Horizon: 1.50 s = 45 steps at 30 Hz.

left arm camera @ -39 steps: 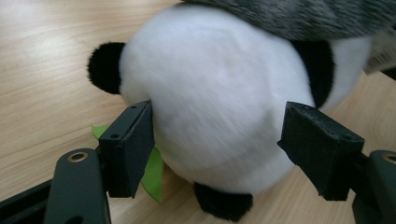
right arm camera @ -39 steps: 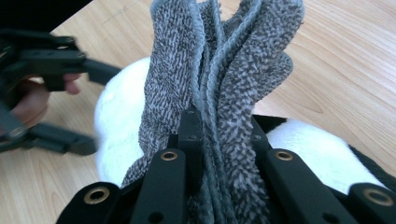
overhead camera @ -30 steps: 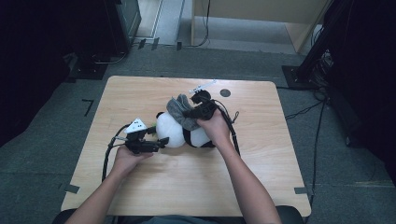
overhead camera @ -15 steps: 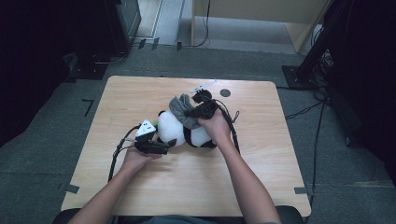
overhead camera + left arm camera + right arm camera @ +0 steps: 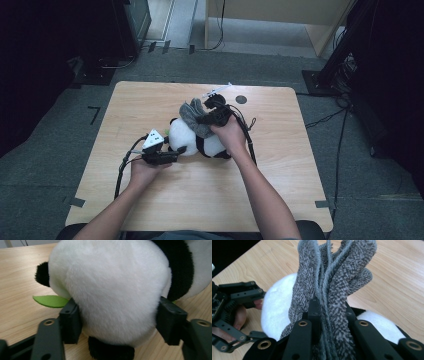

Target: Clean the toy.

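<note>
Your left gripper (image 5: 117, 340) had just been closing, its jaws now flanking the panda plush's (image 5: 192, 140) white head at mid-table; your right gripper (image 5: 329, 315), nearer the body, stayed clamped on the grey cloth (image 5: 334, 282) draped over it.

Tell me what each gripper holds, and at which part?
The left gripper clasps the panda toy by its white head; the right gripper pinches the grey cloth at its bunched lower end.
</note>
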Tool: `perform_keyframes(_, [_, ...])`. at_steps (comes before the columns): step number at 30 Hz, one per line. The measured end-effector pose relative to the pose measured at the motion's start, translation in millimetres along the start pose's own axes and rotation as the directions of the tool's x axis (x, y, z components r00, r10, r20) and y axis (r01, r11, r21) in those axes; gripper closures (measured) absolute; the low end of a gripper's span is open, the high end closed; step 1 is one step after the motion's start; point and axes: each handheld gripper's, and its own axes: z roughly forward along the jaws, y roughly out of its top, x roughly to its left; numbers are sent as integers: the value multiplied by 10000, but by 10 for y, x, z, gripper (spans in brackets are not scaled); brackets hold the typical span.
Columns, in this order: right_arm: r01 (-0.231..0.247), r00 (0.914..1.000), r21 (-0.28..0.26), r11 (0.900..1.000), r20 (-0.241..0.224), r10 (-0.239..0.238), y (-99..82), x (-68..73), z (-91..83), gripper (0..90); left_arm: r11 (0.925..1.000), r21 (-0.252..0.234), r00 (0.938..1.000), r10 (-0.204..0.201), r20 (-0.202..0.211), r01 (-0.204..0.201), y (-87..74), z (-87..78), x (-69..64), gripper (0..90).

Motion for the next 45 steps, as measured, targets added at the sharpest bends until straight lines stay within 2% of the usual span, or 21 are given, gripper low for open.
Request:
perform_keyframes(4, [-32, 9996, -452, 9990, -271, 20, 101, 117, -87, 776, 10000, 24, 10000, -42, 35, 42, 25, -20, -13, 401])
perform_keyframes(8, [348, 9964, -823, 9960, -744, -410, 219, 381, -89, 775, 9999, 88, 9999, -141, 67, 140, 55, -26, -13, 417])
perform_keyframes(11, [705, 9934, -648, 9954, -858, -759, 245, 578, 55, 774, 9997, 134, 9998, -190, 80, 189, 60, -35, -15, 418])
perform_keyframes(14, [732, 9945, -116, 9972, -739, -739, 196, 615, 250, 772, 9994, 249, 9997, -246, 57, 245, 63, -40, -13, 421])
perform_keyframes(16, [680, 9956, 29, 9977, -651, -676, 143, 584, 339, 770, 9983, 400, 9990, -433, 79, 430, 59, -43, 10, 428])
perform_keyframes(19, [769, 9963, 106, 9970, -385, -765, 110, 532, 326, 768, 9981, 465, 9991, -410, 102, 405, 68, -42, 11, 431])
perform_keyframes(21, [717, 9970, 144, 9973, -316, -712, 95, 483, 292, 766, 9978, 490, 9989, -455, 130, 448, 70, -41, 14, 432])
perform_keyframes(27, [650, 9963, 251, 9976, 551, -663, 24, 268, 100, 767, 9955, 644, 9972, -711, 217, 695, 74, -46, 36, 432])
perform_keyframes(29, [466, 9952, 233, 9986, 853, -484, -25, 146, 1, 767, 9956, 648, 9973, -693, 238, 676, 74, -46, 37, 433])
perform_keyframes(37, [-401, 9916, -330, 9987, 1215, 438, -173, -227, -350, 767, 9949, 677, 9966, -766, 295, 744, 85, -44, 39, 432])
perform_keyframes(45, [-977, 9855, -504, 9939, 1343, 1037, -295, -439, -493, 767, 9949, 705, 9965, -751, 373, 723, 86, -46, 50, 429])
